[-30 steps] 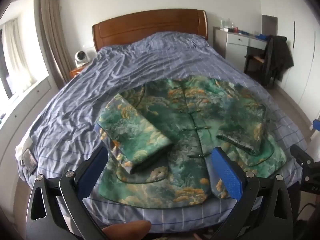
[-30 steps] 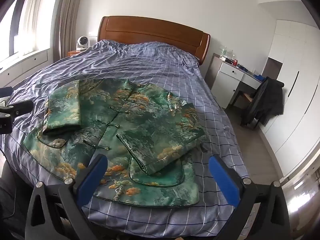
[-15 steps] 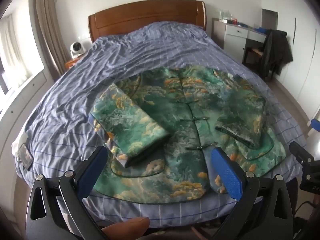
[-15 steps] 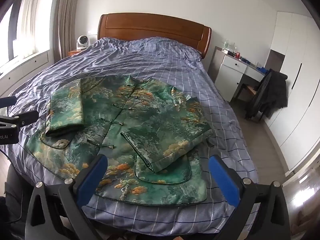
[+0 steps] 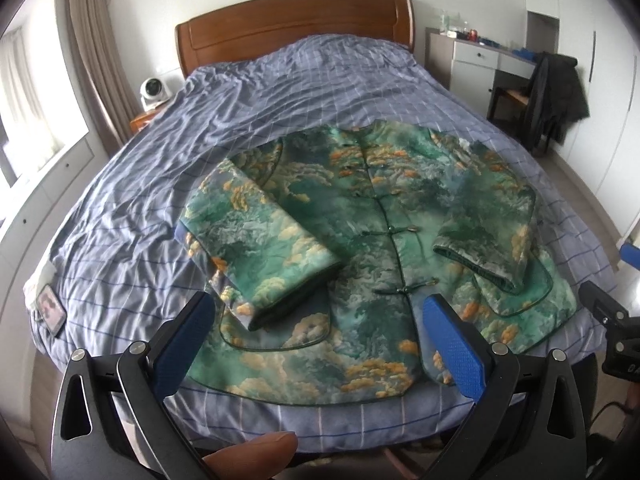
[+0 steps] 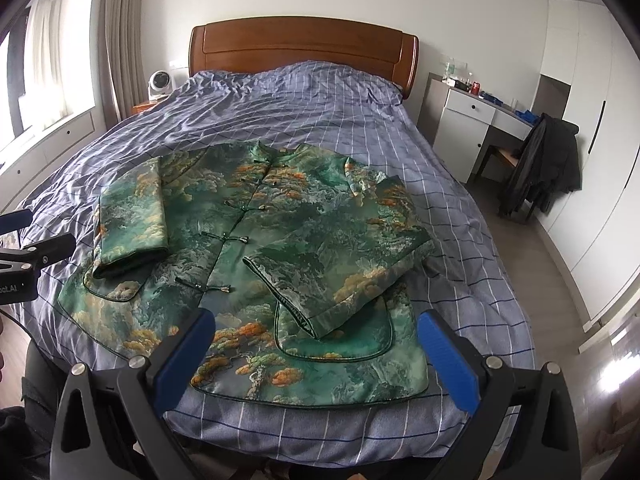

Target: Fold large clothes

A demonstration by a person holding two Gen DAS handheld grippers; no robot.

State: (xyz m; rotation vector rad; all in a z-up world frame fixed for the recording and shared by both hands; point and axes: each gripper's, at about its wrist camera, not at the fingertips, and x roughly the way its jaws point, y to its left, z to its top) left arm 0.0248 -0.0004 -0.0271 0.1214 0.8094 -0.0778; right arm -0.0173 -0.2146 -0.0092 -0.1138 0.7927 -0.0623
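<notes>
A green and orange patterned jacket (image 5: pixel 384 248) lies flat, front up and buttoned, near the foot of the bed; it also shows in the right wrist view (image 6: pixel 260 256). Both sleeves are folded in over the body: the left sleeve (image 5: pixel 260 248) and the right sleeve (image 6: pixel 344 264). My left gripper (image 5: pixel 320 340) is open and empty, held above the jacket's hem. My right gripper (image 6: pixel 316 348) is open and empty, above the hem on the right side.
The bed (image 5: pixel 280 92) has a blue checked cover and a wooden headboard (image 6: pixel 304 48). A white desk (image 6: pixel 476 120) and a chair with a dark coat (image 6: pixel 544 164) stand to the right. A small fan (image 5: pixel 153 90) sits on the left nightstand. A phone (image 5: pixel 50 312) lies at the bed's left edge.
Both grippers have pulled back and risen a little from the bed, so the jacket sits farther off in both views. The jacket has not moved. Both grippers stay open.
</notes>
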